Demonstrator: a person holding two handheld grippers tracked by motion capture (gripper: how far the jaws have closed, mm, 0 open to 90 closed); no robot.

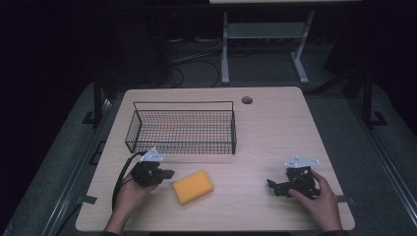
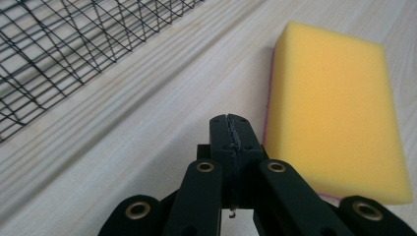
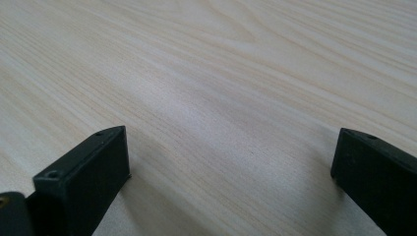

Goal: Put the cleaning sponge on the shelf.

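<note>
One yellow rectangular sponge point(image 1: 193, 187) lies flat on the pale wooden table point(image 1: 275, 132), in front of one black wire basket point(image 1: 182, 129). Two grippers: the left gripper point(image 1: 167, 174), jaws pressed together on nothing, sits just beside the sponge; the right gripper point(image 1: 273, 187), well apart, stands wide open and empty

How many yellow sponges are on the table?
1. The yellow sponge lies flat on the table, in front of the wire basket and just beside the shut left gripper.
</note>
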